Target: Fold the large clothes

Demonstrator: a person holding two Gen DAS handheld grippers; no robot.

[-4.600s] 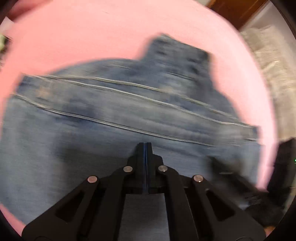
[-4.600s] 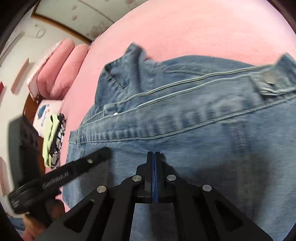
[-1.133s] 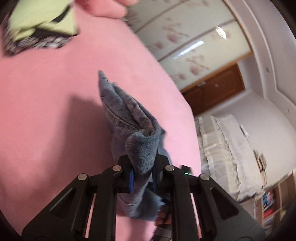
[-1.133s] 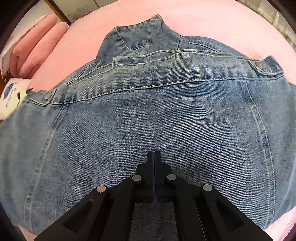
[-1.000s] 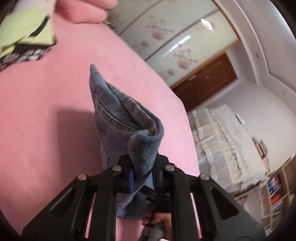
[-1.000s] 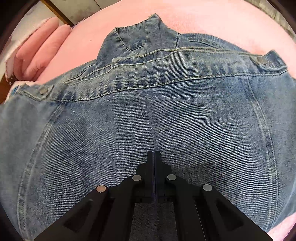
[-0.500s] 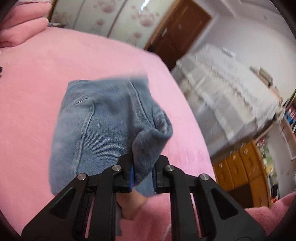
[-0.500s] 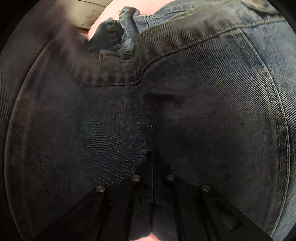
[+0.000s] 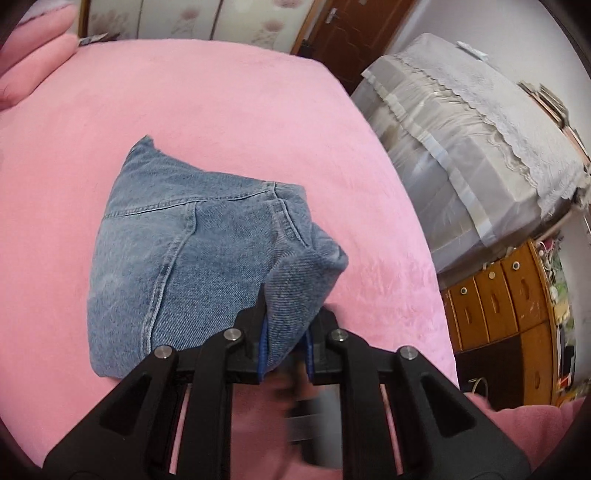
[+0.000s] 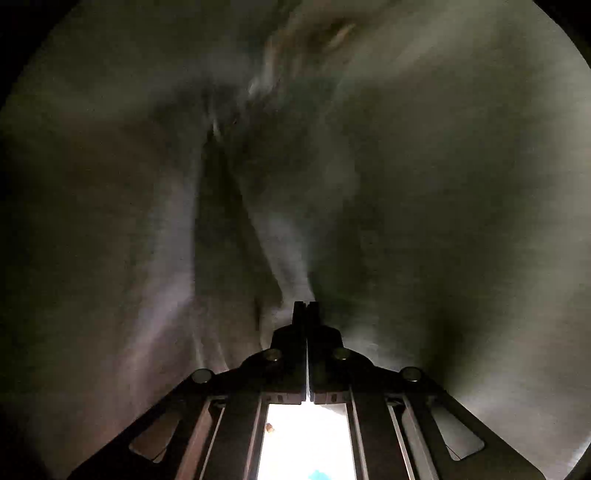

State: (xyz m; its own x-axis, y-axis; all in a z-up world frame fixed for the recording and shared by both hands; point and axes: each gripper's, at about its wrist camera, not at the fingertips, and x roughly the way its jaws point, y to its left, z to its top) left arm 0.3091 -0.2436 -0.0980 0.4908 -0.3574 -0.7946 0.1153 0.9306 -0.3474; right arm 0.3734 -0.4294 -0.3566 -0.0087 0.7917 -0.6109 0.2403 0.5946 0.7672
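A folded blue denim jacket (image 9: 192, 254) lies on the pink bed cover (image 9: 229, 110) in the left wrist view. My left gripper (image 9: 286, 343) is shut on a thick bunched corner of the jacket and lifts it off the bed. In the right wrist view my right gripper (image 10: 306, 306) is shut with its jaws together, and dark, blurred denim (image 10: 406, 184) covers the whole view around it. Whether cloth is pinched between the right jaws cannot be told. A blurred dark shape (image 9: 314, 417) shows under the left gripper.
Pink pillows (image 9: 33, 62) lie at the far left of the bed. A cloth-covered piece of furniture (image 9: 480, 129) and wooden drawers (image 9: 506, 295) stand right of the bed. A brown door (image 9: 354, 29) is at the back.
The left gripper swung round with the jacket corner, and the jacket now lies folded on the bed. The right view went from open denim to dark, covered by cloth.
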